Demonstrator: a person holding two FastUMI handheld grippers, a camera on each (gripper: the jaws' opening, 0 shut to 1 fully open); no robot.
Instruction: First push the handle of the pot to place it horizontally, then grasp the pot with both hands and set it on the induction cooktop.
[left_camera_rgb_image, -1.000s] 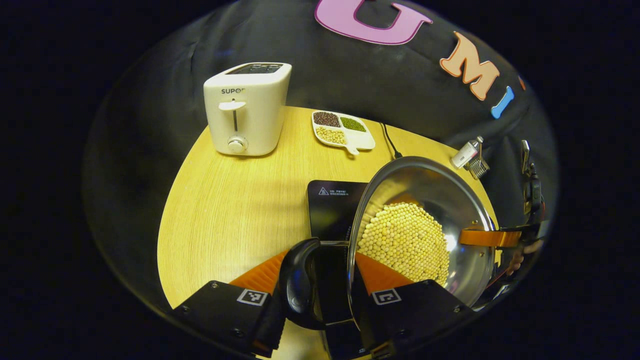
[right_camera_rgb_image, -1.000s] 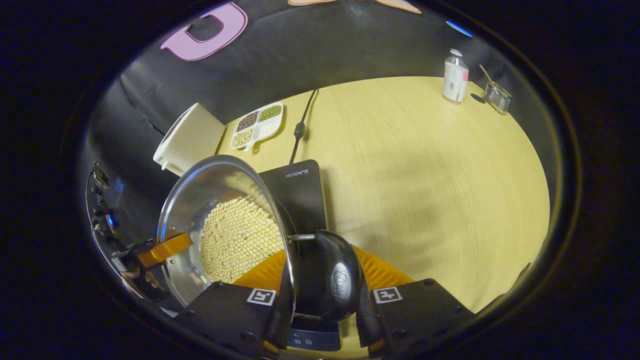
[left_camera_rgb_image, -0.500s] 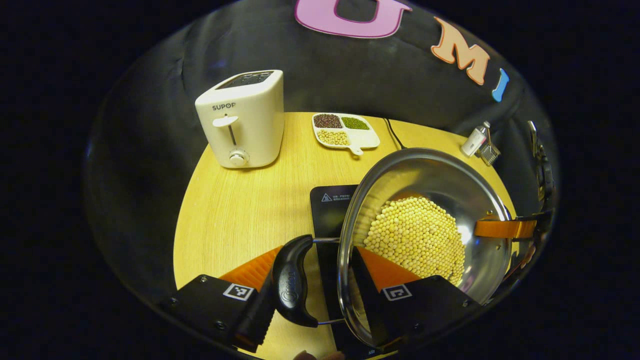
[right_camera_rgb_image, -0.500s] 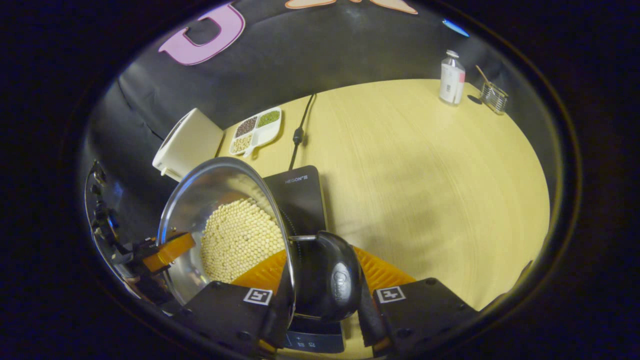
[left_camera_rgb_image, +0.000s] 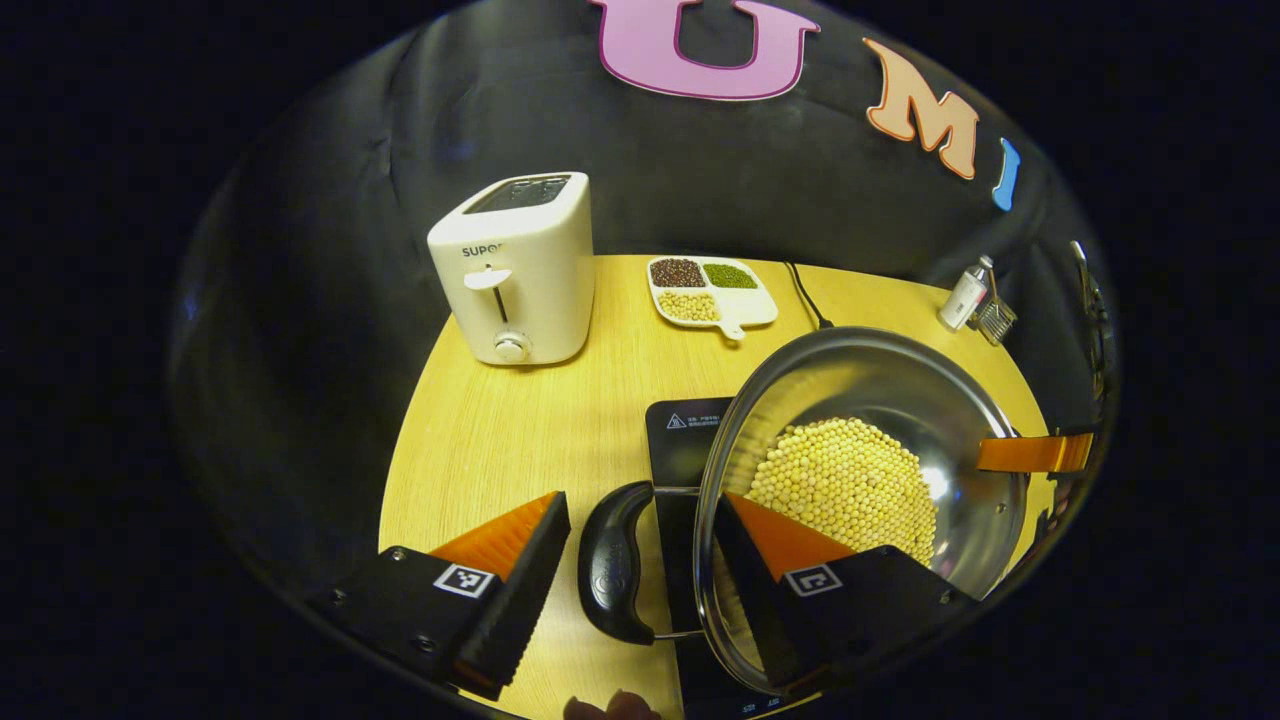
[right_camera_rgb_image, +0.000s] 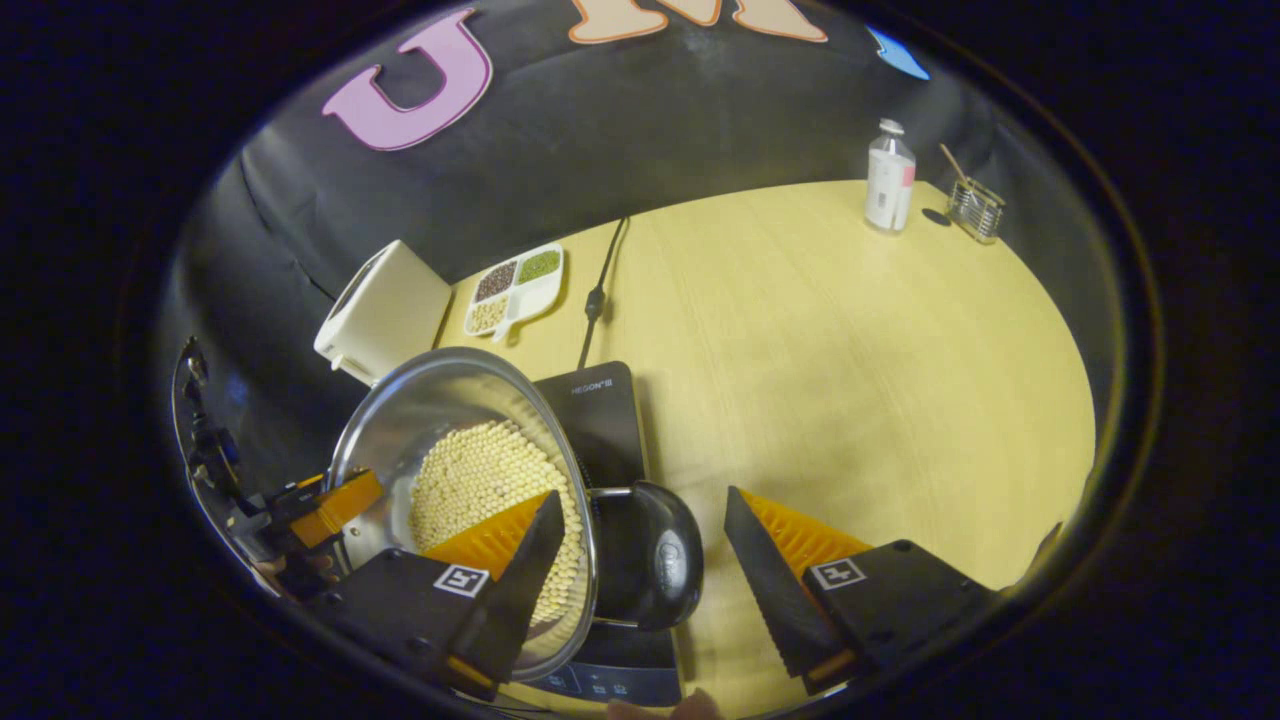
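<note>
The pot (left_camera_rgb_image: 860, 480) of beans sits on the cooktop (left_camera_rgb_image: 680, 440) at the desk's (left_camera_rgb_image: 520, 430) near edge. Left gripper (left_camera_rgb_image: 640, 560) and right gripper (right_camera_rgb_image: 640, 560) both stand apart around its side handles, so placing looks done; next, back away cleanly.

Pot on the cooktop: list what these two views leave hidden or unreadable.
- Left gripper view: the pot and left tool cover most of the induction cooktop, so whether the base sits centred is hidden.
- Right gripper view: the cooktop's control strip is cut by the edge.
- Right gripper view: the bottle label is too small.
</note>
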